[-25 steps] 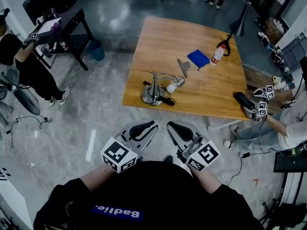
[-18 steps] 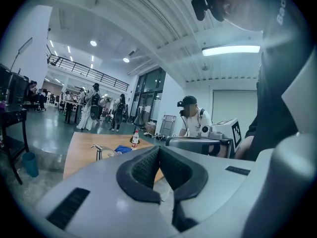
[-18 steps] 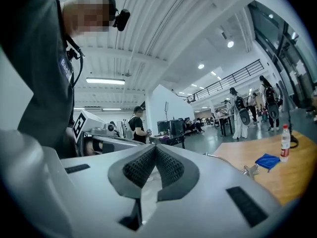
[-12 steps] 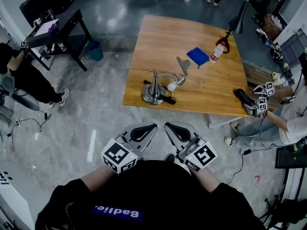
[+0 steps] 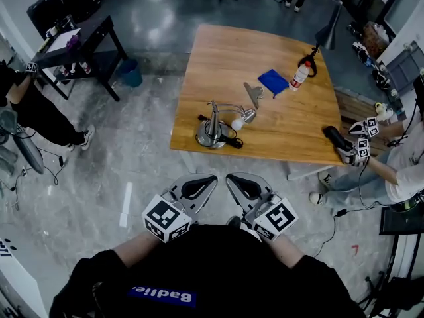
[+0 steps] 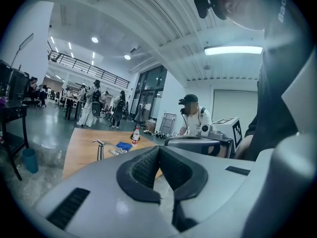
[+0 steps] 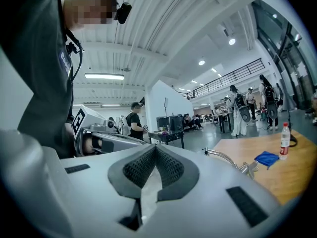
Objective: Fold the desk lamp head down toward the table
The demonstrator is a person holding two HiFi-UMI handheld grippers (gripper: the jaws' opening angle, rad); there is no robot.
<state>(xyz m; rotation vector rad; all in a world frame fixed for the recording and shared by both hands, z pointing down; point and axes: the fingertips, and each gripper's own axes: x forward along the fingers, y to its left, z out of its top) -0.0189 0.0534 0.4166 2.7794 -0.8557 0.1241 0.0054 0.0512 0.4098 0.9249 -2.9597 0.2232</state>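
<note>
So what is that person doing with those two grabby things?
A person holds a pair of tongs in each hand. The left tongs and the right tongs are both shut and empty, held close to the body. The person is standing back from the wooden table, where a silver desk lamp stands untouched. The job is to fold the lamp's head down, but that has not started yet.

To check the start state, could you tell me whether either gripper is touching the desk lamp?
No, the left gripper and right gripper are over the floor, short of the table where the desk lamp stands.
</note>
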